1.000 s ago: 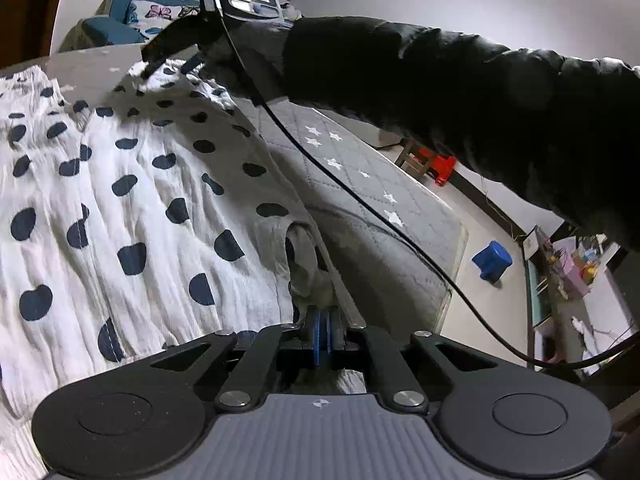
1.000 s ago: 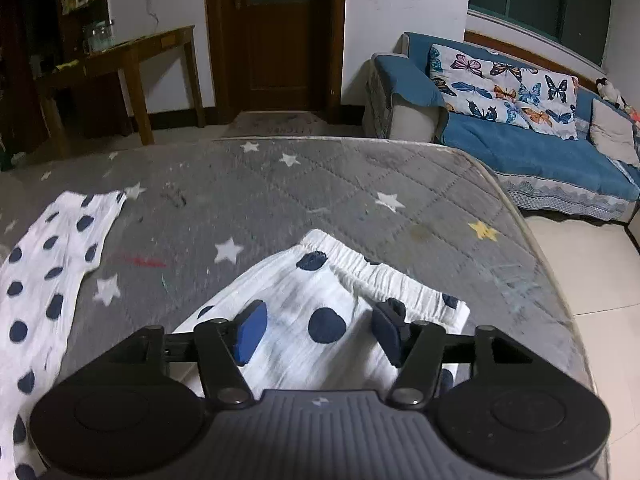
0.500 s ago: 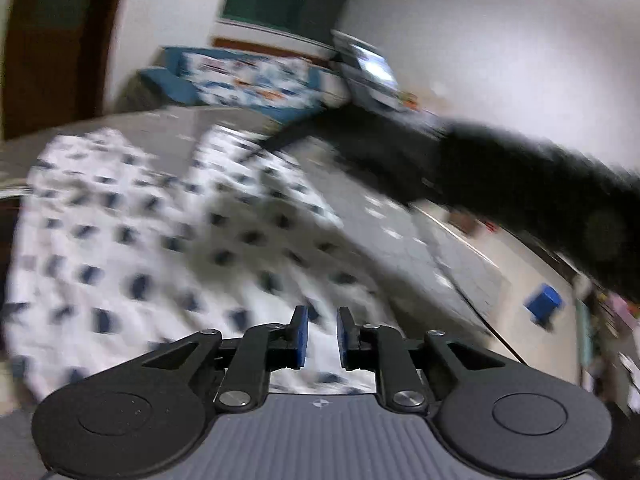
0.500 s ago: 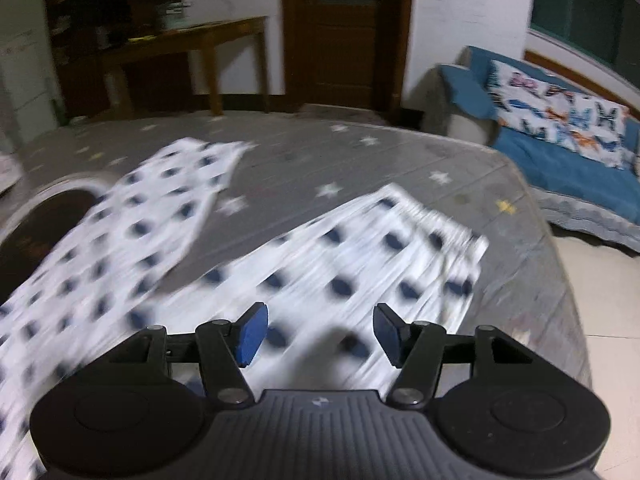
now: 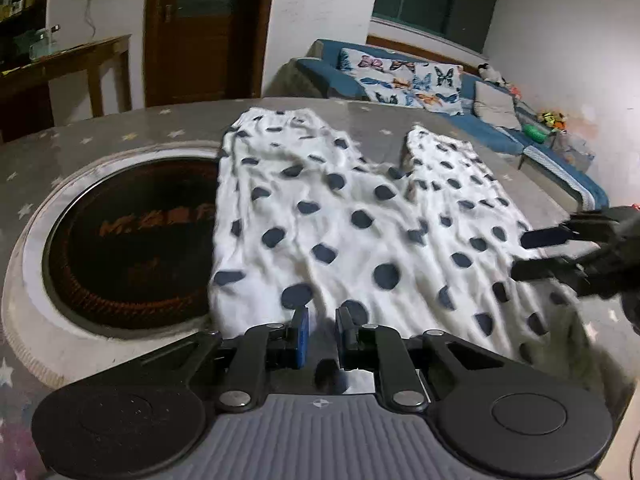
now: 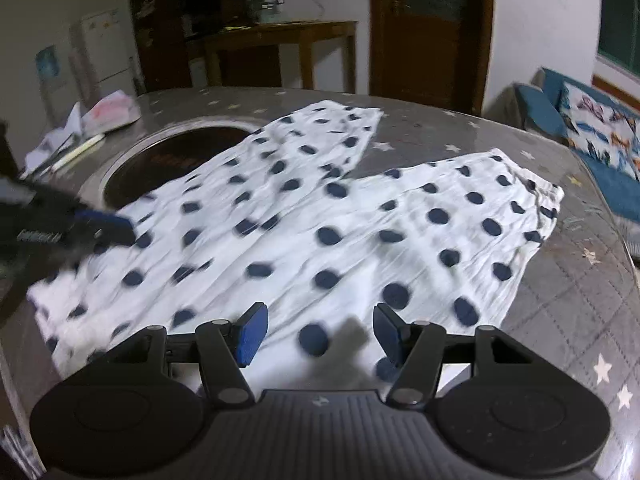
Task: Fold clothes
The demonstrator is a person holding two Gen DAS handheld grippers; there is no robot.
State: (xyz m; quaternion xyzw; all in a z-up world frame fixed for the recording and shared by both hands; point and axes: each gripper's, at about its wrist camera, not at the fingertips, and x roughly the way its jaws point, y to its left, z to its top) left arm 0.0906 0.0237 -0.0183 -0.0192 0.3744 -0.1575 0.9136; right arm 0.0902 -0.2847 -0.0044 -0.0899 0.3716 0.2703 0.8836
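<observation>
Left wrist view is showing spotted trousers [image 5: 340, 216] lying flat on a star-patterned table [image 5: 120, 132], partly covering its round sunken pit [image 5: 128, 240], seemingly empty. Both legs want smoothing before folding. Left tongs [image 5: 322, 330] are gaping narrowly, empty; right tongs [image 6: 316, 332] are standing wide, empty.

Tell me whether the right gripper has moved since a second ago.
Yes. The right gripper has pulled back along the polka-dot trousers: the leg cuff that lay right at its open jaws now lies far off, toward the blue sofa.
</observation>
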